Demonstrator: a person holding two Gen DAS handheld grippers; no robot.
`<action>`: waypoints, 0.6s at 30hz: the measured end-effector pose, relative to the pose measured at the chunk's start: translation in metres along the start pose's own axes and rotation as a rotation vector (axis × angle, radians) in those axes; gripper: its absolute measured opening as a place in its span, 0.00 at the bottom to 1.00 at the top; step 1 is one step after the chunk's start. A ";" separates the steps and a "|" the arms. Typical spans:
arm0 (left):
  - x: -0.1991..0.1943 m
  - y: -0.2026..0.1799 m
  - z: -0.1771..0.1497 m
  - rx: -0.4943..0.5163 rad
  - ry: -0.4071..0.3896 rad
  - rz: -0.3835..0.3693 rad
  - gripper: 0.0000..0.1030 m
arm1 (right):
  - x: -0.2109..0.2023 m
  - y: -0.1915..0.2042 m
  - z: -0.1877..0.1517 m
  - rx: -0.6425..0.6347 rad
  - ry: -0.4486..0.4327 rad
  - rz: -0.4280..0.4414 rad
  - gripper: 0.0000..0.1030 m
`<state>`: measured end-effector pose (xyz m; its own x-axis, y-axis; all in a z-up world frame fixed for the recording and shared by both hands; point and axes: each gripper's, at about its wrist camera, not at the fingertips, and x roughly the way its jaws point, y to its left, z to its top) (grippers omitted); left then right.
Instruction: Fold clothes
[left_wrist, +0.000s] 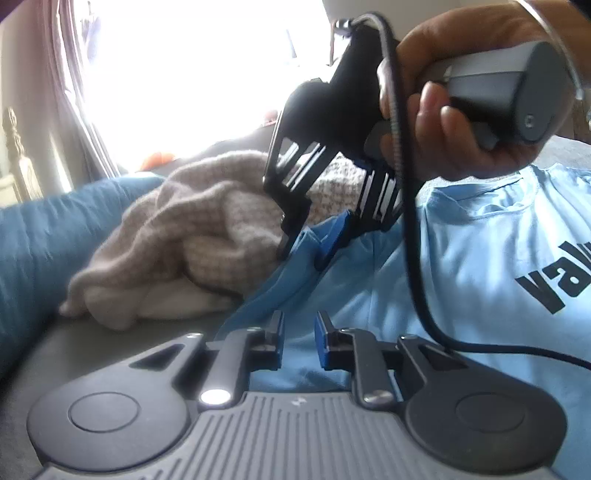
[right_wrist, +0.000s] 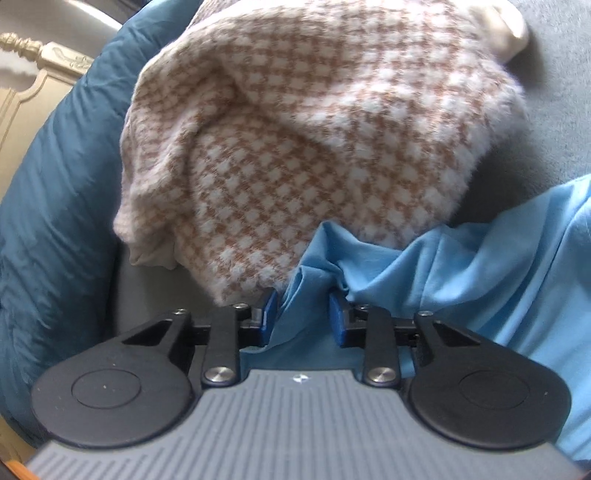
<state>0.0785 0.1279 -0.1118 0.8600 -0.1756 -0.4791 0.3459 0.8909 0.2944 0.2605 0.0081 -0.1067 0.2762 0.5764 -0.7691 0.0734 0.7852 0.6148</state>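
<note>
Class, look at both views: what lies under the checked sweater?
Under the checked sweater a white cloth shows at its lower edge, on the grey surface. How far the white cloth runs beneath is covered.

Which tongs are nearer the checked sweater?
Right. The right tongs hold light blue shirt fabric at the checked sweater's edge; the left tongs sit farther back.

Teal quilted duvet (right_wrist: 55, 184) at the left; beyond it, a cream-and-gold carved bedpost (right_wrist: 33, 55).
</note>
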 end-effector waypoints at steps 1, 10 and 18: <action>-0.001 0.001 0.000 -0.005 -0.003 0.009 0.25 | 0.000 -0.002 0.000 0.012 -0.001 0.007 0.27; 0.038 0.055 -0.005 -0.220 0.162 0.044 0.48 | 0.004 -0.014 0.002 0.102 -0.008 0.034 0.28; 0.035 0.080 -0.008 -0.430 0.144 0.013 0.11 | -0.008 -0.006 0.000 -0.001 -0.043 0.044 0.05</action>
<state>0.1331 0.1966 -0.1119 0.7921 -0.1300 -0.5964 0.1215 0.9911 -0.0547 0.2577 -0.0007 -0.1042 0.3202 0.6002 -0.7330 0.0591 0.7596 0.6477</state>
